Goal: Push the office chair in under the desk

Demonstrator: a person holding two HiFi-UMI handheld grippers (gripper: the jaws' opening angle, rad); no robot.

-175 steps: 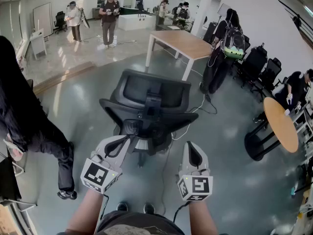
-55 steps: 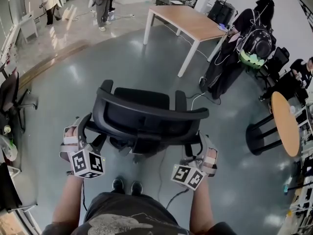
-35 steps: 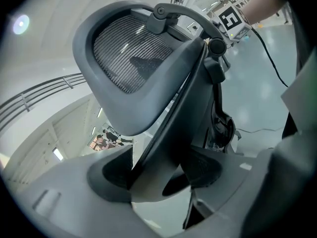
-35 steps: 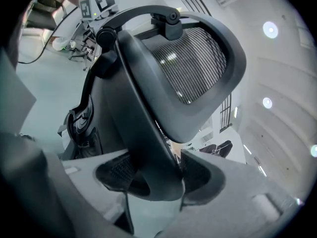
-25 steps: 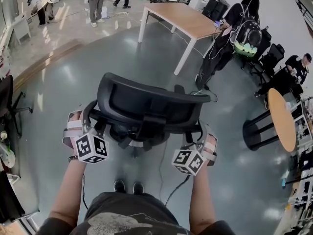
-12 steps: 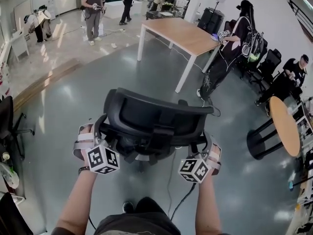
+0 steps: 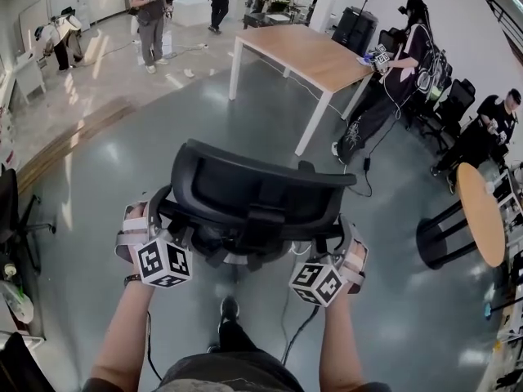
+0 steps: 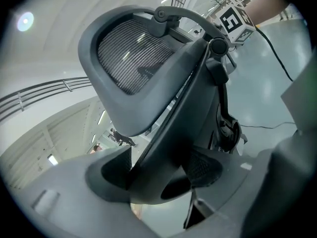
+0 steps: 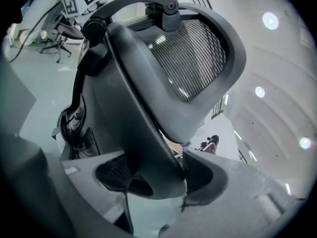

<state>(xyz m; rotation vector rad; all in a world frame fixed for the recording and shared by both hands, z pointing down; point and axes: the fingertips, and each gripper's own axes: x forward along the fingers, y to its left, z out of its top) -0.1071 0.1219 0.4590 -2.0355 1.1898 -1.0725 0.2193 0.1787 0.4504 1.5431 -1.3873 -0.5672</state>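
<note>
Jaws, L gripper (image 8: 158,178): clamped on chair (image 7: 255,193) back strut.
Jaws, R gripper (image 9: 159,175): clamped on opp. strut.
Chair: on floor (image 7: 155,137), well apart from desk (image 7: 309,55), near side of it.

Overhead head view — gripper views hug chair (image 7: 261,188)
</note>
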